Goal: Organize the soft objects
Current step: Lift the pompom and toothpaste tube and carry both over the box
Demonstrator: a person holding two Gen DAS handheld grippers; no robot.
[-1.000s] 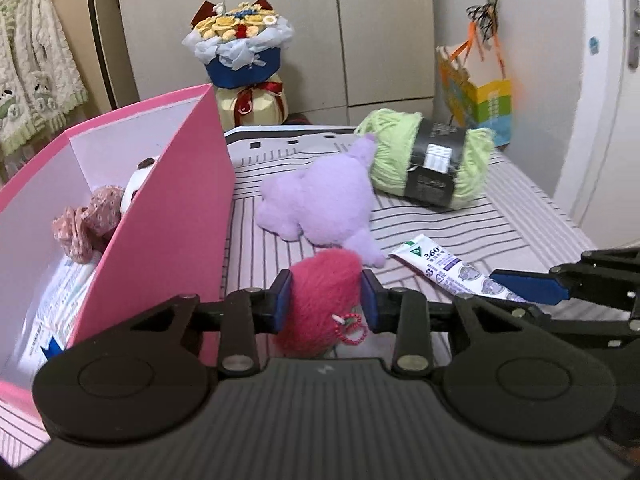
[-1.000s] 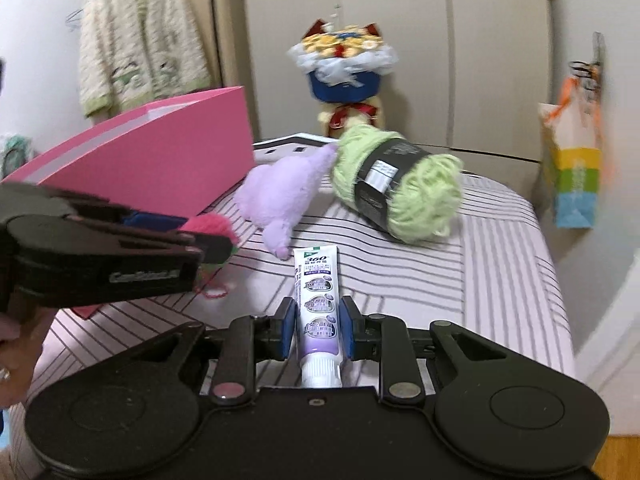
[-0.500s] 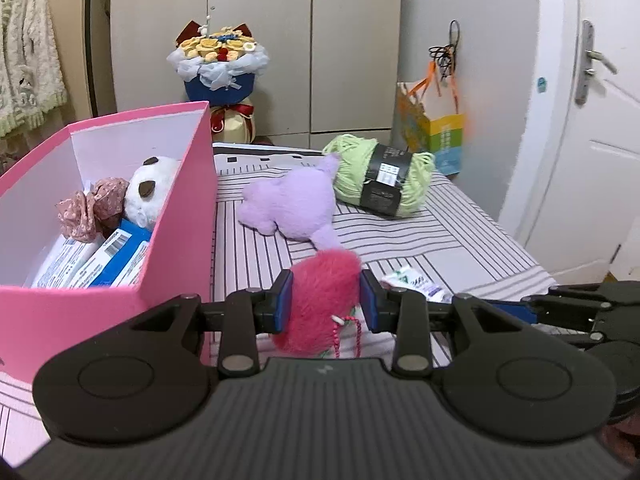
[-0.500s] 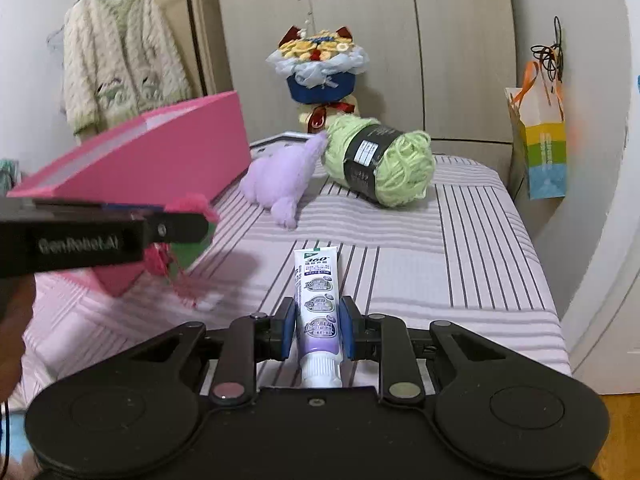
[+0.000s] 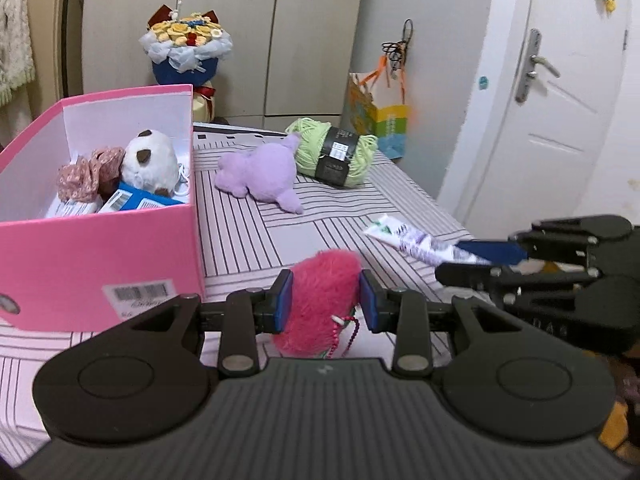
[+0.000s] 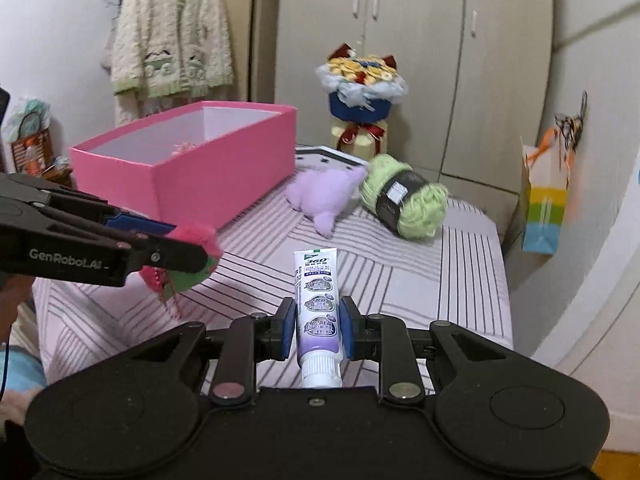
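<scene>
Bedroom w/ striped bed, both hand-held grippers loaded and lifted, heading for the pink box.

Left hand-held gripper is clenched on the pink pom, carried above the bed's near edge just beside the box's near corner; right hand-held gripper is clamped on the tube by its cap end, nozzle toward the cam, prob. so it drops in lengthwise. Box sits at the bed's left edge, already holding a panda, a scrunchie & cartons. Purple plush & yarn wait toward the far edge. Vs. a sec ago: both loads are higher off the bed, and the left view now looks down into the box instead of along its side.
</scene>
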